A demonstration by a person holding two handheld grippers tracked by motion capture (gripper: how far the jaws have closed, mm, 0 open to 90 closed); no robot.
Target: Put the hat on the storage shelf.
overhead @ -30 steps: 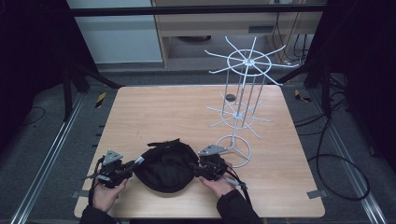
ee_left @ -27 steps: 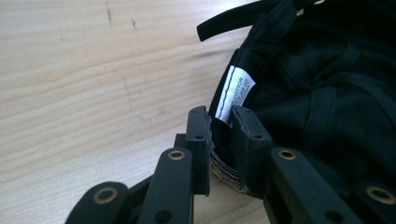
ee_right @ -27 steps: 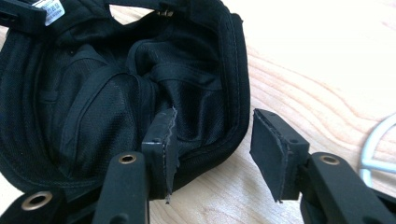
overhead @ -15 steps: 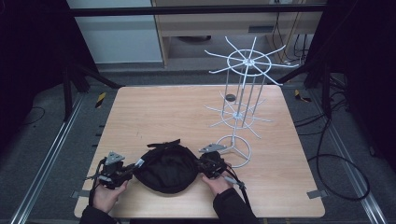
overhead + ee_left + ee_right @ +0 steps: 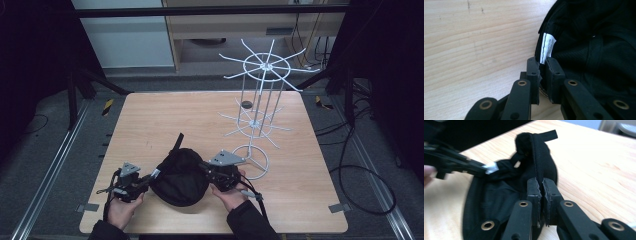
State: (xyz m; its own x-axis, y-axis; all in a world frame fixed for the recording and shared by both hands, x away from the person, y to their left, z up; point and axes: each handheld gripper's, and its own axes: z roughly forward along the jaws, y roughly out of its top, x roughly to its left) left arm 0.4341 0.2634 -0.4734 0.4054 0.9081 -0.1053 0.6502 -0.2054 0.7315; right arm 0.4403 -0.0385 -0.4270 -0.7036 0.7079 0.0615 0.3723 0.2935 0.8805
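Observation:
A black cap (image 5: 181,176) lies upside down near the table's front edge, its strap (image 5: 176,141) pointing away from me. My left gripper (image 5: 146,181) is shut on the cap's left rim (image 5: 541,50), right beside a white label (image 5: 548,47). My right gripper (image 5: 206,171) is shut on the cap's right rim (image 5: 541,167), with the black band pinched between both jaws. In the right gripper view the cap's inside (image 5: 496,192) opens to the left and the other gripper (image 5: 456,162) holds the far rim.
A white wire display stand (image 5: 262,95) with radiating hooks rises on the table's right half, its ring base (image 5: 252,160) close to my right hand. A small dark disc (image 5: 246,104) lies at the back. Bare wood table (image 5: 165,115) stretches behind the cap.
The cap's right side has risen and shifted a little with the right gripper; the strap now sticks out farther toward the back. The left gripper has stayed about where it was.

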